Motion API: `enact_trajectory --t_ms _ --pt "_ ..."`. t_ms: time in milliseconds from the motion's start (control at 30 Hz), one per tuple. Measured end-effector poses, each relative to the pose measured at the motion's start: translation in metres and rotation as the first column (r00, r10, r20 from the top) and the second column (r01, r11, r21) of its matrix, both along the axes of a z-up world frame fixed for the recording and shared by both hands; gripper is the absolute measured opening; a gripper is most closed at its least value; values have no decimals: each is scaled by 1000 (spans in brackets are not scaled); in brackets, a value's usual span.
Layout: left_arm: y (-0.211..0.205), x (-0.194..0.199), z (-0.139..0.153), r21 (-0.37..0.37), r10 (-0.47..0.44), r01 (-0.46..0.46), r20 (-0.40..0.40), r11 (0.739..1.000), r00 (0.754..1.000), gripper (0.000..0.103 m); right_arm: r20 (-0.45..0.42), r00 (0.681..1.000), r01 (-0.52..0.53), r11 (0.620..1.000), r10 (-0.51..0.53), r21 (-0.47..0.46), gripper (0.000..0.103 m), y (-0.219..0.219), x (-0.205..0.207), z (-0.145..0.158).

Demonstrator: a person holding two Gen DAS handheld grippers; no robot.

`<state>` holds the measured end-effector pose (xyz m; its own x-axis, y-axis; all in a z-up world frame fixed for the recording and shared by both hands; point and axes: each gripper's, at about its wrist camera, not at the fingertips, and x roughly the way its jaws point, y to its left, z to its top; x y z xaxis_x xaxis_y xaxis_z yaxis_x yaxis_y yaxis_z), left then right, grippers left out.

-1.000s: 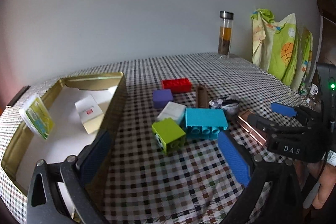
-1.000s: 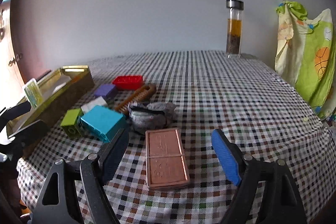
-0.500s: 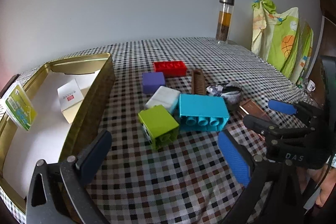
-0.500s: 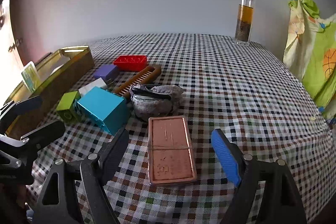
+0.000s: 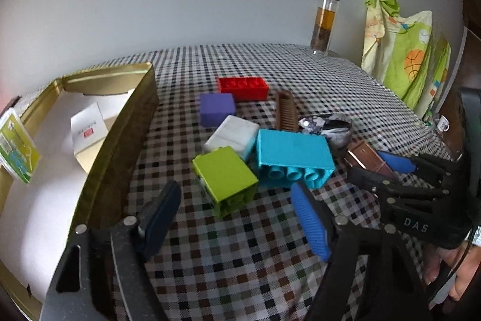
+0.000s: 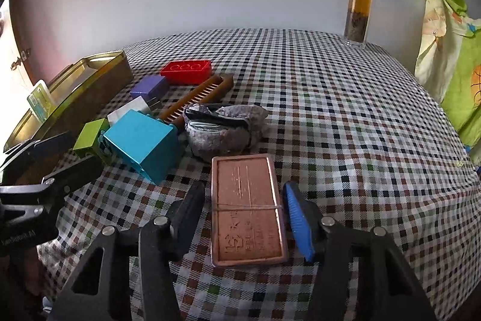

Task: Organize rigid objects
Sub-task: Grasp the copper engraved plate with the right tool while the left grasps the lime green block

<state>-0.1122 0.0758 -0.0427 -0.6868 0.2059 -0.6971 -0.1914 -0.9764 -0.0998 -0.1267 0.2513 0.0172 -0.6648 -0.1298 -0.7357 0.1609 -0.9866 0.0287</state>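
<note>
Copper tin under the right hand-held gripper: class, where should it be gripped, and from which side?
Grip the copper tin across its two long edges, coming down from above. It lies flat, long axis in line with the closing right hand-held gripper, and its narrow width fits between the fingers.

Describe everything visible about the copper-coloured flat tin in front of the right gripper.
The copper-coloured tin is a flat rectangle with rounded corners, a raised rim and embossed characters and lines on its lid; it looks like metal. A thin rubber band crosses its middle. It lies flat on the checked tablecloth, long side pointing away, its far end near the grey pouch. The right gripper fingers straddle it, closing, not visibly pressing yet.
</note>
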Motion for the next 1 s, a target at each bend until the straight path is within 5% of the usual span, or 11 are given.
enact_trajectory --t_ms 200,467,533,600,1000 --pt "2 -16 -10 25 5 -7 98 1000 995 64 1 1000 -1 1000 1 13 56 -2 -1 -1" --pt "-11 -29 -9 60 55 -62 110 996 992 58 2 1000 -5 1000 4 27 56 -3 -2 0" --pt "-12 -28 -10 67 58 -66 109 996 992 52 2 1000 -4 1000 4 25 56 -4 -1 -1" --pt "-12 -28 -10 76 47 -55 110 996 993 33 1 1000 -4 1000 4 23 56 -3 -1 -1" --pt "-16 -21 -5 95 7 -15 82 995 997 31 -28 1000 -6 1000 7 22 49 -4 1 2"
